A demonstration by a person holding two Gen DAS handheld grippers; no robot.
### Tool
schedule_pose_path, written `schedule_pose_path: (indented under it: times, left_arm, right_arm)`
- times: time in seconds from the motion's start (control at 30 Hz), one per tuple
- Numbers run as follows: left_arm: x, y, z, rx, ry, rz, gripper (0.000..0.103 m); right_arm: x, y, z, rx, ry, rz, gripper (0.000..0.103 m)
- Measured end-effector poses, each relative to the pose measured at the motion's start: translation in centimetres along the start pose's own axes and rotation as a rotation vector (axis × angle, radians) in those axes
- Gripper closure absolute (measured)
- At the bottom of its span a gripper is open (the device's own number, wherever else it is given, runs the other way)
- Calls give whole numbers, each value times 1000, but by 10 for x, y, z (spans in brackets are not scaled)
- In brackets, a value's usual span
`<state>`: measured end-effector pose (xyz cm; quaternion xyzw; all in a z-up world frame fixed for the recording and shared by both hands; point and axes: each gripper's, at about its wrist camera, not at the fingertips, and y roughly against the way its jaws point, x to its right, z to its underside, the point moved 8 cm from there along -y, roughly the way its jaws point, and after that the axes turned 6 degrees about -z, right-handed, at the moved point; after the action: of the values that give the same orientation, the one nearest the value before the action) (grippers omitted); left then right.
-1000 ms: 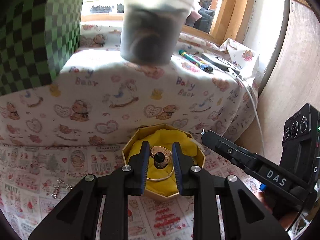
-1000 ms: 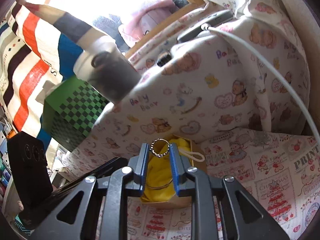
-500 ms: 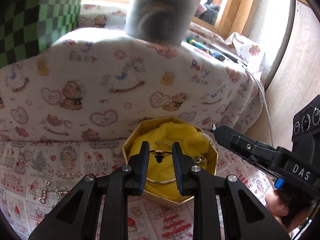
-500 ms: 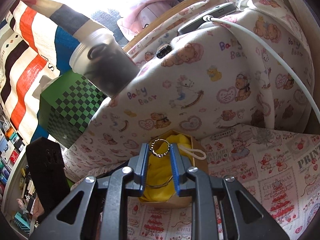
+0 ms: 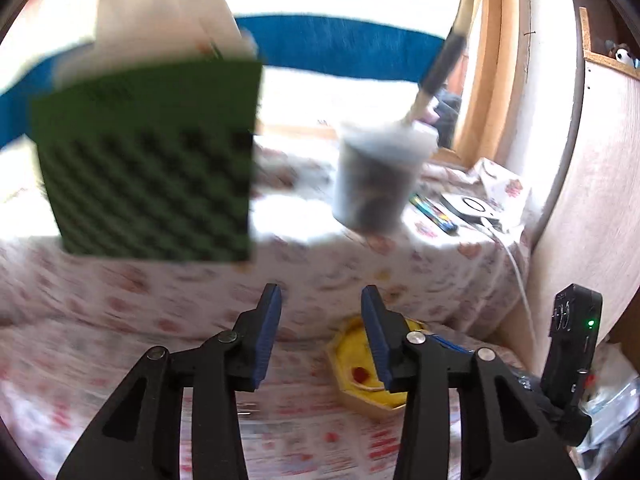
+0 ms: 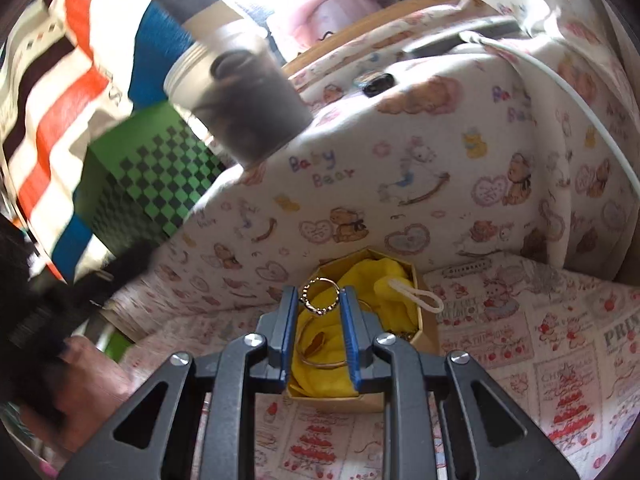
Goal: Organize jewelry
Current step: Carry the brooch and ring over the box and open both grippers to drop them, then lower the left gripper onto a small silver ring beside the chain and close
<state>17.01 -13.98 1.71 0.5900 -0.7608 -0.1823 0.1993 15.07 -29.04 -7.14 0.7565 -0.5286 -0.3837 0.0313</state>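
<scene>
A small cardboard box (image 6: 424, 332) lined with yellow cloth (image 6: 384, 280) sits on the printed cloth at the foot of a bear-print covered ledge. A thin bangle (image 6: 320, 362) lies in it. My right gripper (image 6: 320, 300) is shut on a beaded ring (image 6: 318, 298) and holds it just above the box. My left gripper (image 5: 320, 320) is open and empty, raised up and to the left of the box (image 5: 360, 400). That view is blurred by motion.
A green checkered box (image 5: 152, 160) and a plastic cup (image 5: 376, 176) with a brush stand on the ledge behind. Pens (image 5: 434, 210) and a white cable (image 6: 580, 100) lie on the ledge at the right. A striped cloth (image 6: 60, 80) hangs at the left.
My left gripper has opened, let go of the round earring it held over the box, and pulled up and back to the left. My right gripper has stayed over the box with the ring.
</scene>
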Motion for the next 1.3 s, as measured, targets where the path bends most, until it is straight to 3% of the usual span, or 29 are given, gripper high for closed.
schedule_pose_path:
  times: [0.1, 0.17, 0.3, 0.47, 0.83, 0.93, 1.13, 1.2, 1.3]
  left_arm:
    - [-14, 22, -5, 20, -50, -90, 56]
    - [-23, 37, -4, 46, -55, -73, 51]
    - [-48, 52, -3, 61, -28, -109, 44]
    - [-68, 58, 4, 75, -34, -172, 38]
    - [-84, 56, 23, 114, -21, -186, 21]
    - [-90, 46, 37, 98, 23, -174, 18]
    - [-99, 4, 71, -39, 9, -191, 18]
    - [-106, -6, 77, -81, 59, -157, 18]
    - [-113, -20, 86, -124, 57, -176, 18]
  right_arm:
    - [-2, 1, 1, 6, 18, 4, 83]
    - [-3, 2, 1, 6, 22, 0, 81]
    - [-5, 4, 1, 14, 44, 8, 77]
    - [-9, 13, -1, 31, 47, 8, 74]
    - [-36, 24, 3, 68, 185, 60, 72]
    - [-37, 19, 7, 61, 194, 81, 71]
    - [-40, 15, 15, 59, 213, 139, 65]
    - [-41, 13, 17, 59, 226, 149, 58]
    - [-38, 11, 19, 75, 243, 191, 50]
